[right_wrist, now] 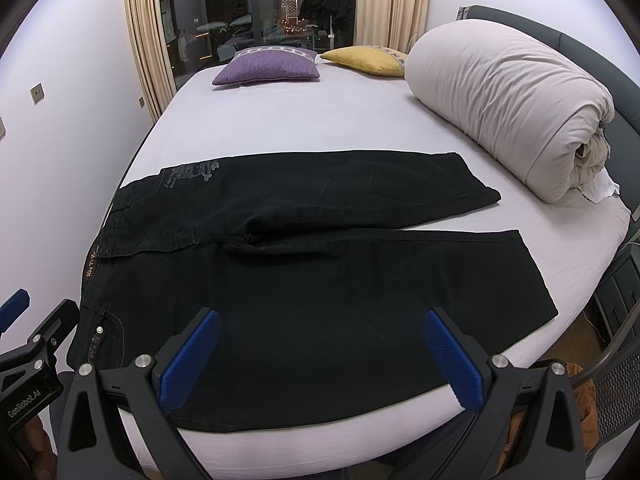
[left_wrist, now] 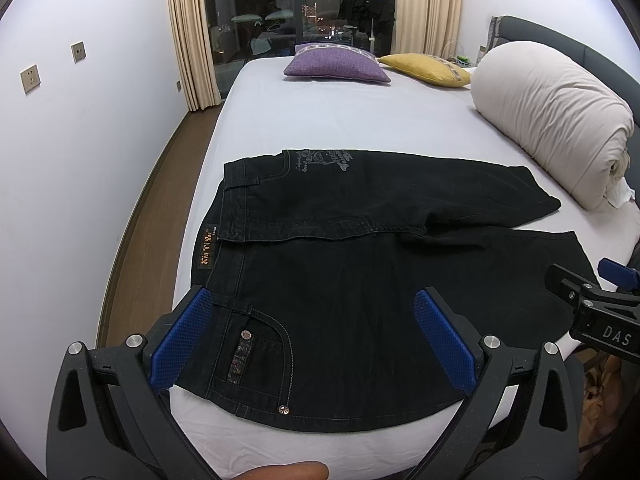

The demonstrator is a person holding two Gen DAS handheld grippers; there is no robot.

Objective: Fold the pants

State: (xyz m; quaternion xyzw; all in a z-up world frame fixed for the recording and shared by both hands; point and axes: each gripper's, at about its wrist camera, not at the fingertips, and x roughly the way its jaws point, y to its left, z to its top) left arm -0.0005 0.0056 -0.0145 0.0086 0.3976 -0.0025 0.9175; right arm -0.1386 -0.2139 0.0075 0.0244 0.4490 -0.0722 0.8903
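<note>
Black pants [left_wrist: 360, 300] lie flat on the white bed [left_wrist: 340, 120], waistband to the left, two legs spread apart toward the right. In the right wrist view the pants [right_wrist: 320, 292] fill the near half of the bed. My left gripper [left_wrist: 314, 310] hovers open above the near hip and pocket, with nothing between its blue pads [left_wrist: 444, 340]. My right gripper [right_wrist: 322, 332] is open too, above the near leg close to the bed's front edge. Part of the right gripper [left_wrist: 592, 308] shows at the right edge of the left wrist view; part of the left gripper [right_wrist: 36, 344] shows at the left of the right wrist view.
A rolled white duvet [left_wrist: 556, 128] lies along the right side of the bed, near the far leg's cuff. A purple cushion [left_wrist: 336, 66] and a yellow cushion [left_wrist: 428, 68] sit at the far end. A white wall [left_wrist: 80, 160] and wooden floor run on the left.
</note>
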